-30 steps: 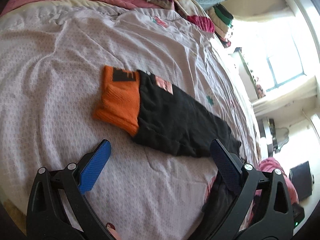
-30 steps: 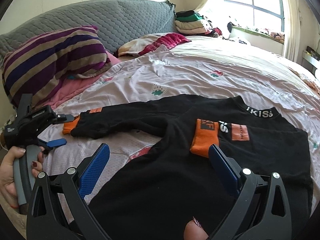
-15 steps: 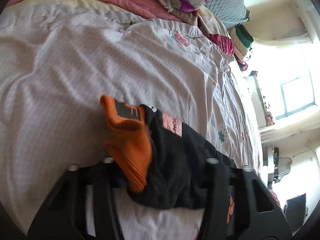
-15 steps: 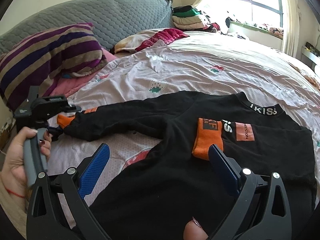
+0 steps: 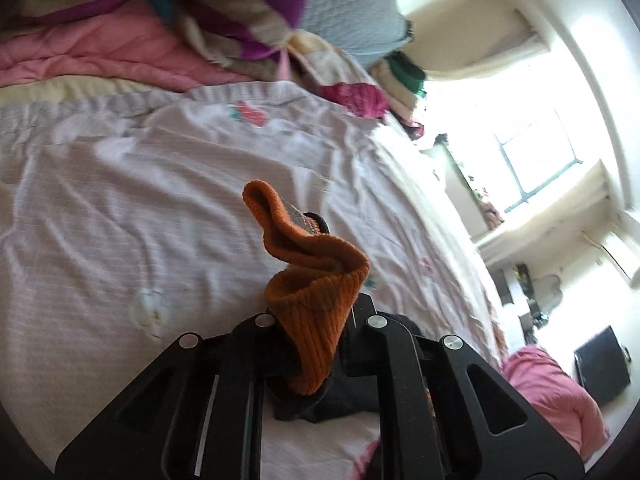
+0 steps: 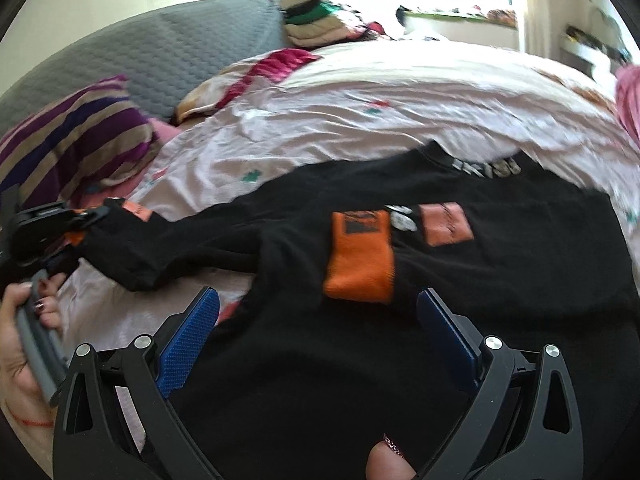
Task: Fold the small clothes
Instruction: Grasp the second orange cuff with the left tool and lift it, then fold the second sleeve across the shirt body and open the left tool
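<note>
Left gripper, seen first through its own wrist camera, is now pinching the orange ribbed cuff of the black top's outstretched sleeve, its jaws pressed together on the knit where a second ago they were standing wide apart over the sleeve lying flat on the bed; half a second ago they were just dropping onto it. The cuff is bunching and rising clear of the pale bedsheet, with a fold of black sleeve fabric hanging beneath the frame, and the view is tilting up toward the striped pillow and the window. Moving to the right wrist camera, the right gripper is hovering with its blue pads spread wide and holding nothing, poised over the lower body of the black top, which is lying spread on the bed with its other orange cuff already folded across the chest beside the orange patch. At the left edge of this view the left hand is squeezing its handle while the second sleeve is being drawn taut. The grab appears to mark the start of the second sleeve fold, likely to be carried inward across the chest to match the first.
</note>
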Motion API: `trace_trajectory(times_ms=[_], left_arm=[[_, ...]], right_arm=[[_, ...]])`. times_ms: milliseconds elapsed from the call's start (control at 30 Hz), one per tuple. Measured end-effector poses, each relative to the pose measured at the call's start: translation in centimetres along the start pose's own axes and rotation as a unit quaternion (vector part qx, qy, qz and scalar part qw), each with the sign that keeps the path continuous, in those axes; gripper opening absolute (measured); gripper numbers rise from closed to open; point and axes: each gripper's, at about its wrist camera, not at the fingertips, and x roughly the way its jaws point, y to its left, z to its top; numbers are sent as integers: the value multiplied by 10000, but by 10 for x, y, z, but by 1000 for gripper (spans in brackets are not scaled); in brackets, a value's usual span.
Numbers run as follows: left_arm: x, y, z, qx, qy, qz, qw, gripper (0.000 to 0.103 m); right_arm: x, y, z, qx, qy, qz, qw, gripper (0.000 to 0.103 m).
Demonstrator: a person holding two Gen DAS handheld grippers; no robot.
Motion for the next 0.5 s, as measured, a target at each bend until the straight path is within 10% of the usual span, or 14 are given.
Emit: trace_trajectory(times_ms=[500], left_arm=[[22, -95, -29, 852, 571, -1004, 9896, 6]], right_arm=[[-47, -61, 2, 545, -397, -597, 9959, 98]])
